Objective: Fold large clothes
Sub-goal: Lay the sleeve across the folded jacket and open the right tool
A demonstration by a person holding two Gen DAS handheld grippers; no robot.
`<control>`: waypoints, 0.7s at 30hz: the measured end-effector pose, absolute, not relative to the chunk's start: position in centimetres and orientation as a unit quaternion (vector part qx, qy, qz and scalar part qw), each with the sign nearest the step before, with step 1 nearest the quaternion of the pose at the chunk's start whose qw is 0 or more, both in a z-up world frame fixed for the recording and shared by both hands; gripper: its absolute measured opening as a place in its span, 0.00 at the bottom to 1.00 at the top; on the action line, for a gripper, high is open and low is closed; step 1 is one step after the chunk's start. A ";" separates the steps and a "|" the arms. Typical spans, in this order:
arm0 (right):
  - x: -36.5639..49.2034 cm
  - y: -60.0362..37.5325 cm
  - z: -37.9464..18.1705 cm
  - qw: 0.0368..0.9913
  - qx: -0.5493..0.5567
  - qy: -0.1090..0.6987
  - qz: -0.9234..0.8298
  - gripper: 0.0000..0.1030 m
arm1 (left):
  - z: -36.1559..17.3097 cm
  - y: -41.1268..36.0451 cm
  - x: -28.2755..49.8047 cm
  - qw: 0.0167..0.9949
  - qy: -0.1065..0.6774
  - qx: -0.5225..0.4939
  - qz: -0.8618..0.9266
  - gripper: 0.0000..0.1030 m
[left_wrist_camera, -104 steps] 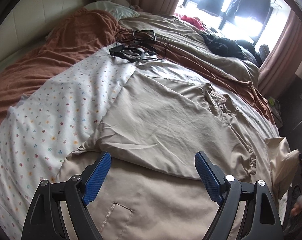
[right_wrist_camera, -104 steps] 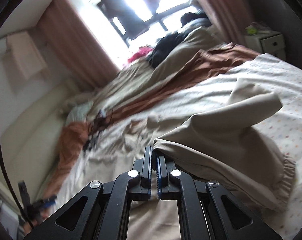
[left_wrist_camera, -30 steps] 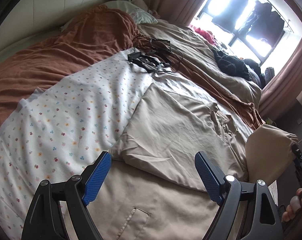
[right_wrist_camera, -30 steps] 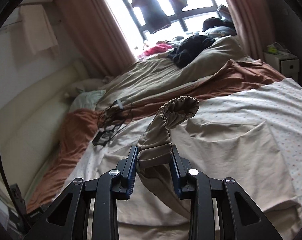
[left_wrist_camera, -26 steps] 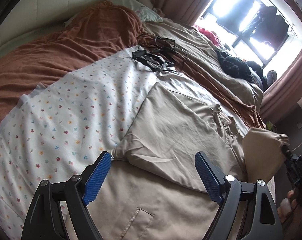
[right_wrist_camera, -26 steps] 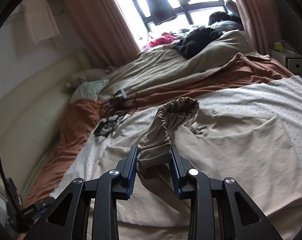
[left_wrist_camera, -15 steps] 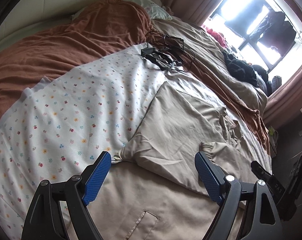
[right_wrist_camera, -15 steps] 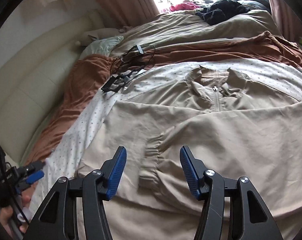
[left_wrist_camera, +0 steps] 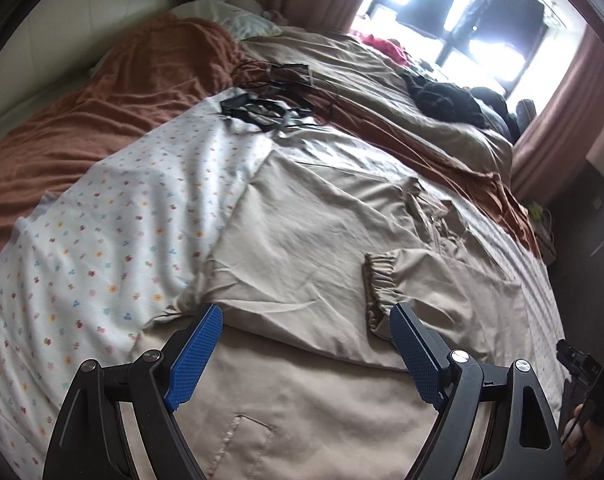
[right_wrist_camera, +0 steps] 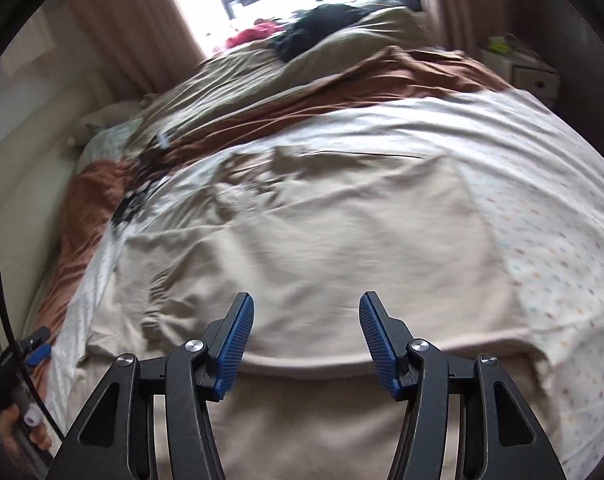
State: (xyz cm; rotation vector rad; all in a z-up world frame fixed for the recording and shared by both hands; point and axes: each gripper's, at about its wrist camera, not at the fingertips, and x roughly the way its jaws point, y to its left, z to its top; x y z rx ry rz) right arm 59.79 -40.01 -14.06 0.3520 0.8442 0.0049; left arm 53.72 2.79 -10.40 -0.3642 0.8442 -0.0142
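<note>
1. Two grippers hang over a beige jacket (left_wrist_camera: pixel 302 248) spread flat on the bed, on a white flower-print sheet (left_wrist_camera: pixel 113 216).
2. Left gripper (left_wrist_camera: pixel 306 354): jaws stand wide apart with nothing between the blue pads (left_wrist_camera: pixel 193 356) — only the jacket's lower front lies beneath them.
3. Right gripper (right_wrist_camera: pixel 306 340): jaws parted and empty over the jacket's body; the fabric lies below them, not pinched. They have just been opening, and the sleeve is out of them.
4. Both sleeves are folded inward across the chest. One gathered elastic cuff (left_wrist_camera: pixel 376 292) lies on the jacket's front, just ahead of the left gripper's right-hand pad.
5. A welt pocket (left_wrist_camera: pixel 241 436) shows on the near panel, between the left gripper's arms.
6. Beyond the jacket lie a tangle of black cables (left_wrist_camera: pixel 269 96), a rust-brown blanket (left_wrist_camera: pixel 113 92) and a heap of dark clothes (left_wrist_camera: pixel 442 100) near the window.
7. Right wrist view is blurred — the collar area cannot be made out clearly there.
</note>
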 end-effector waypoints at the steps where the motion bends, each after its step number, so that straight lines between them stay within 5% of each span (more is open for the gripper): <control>1: 59.2 -41.5 -14.4 0.895 0.177 0.410 -0.012 0.50 | -10.5 2.1 53.7 0.898 0.406 -0.171 -0.011 0.84; 3: 58.1 -44.5 -15.1 0.888 0.198 0.414 -0.036 0.37 | -10.6 0.7 53.8 0.901 0.405 -0.158 -0.019 0.84; 12: 56.5 -51.2 -17.4 0.872 0.253 0.414 -0.069 0.20 | -11.7 -5.4 54.2 0.912 0.400 -0.072 -0.049 0.79; 21: 58.7 -50.5 -23.5 0.835 0.228 0.493 -0.083 0.18 | -13.9 -9.2 54.7 0.909 0.410 -0.018 -0.073 0.75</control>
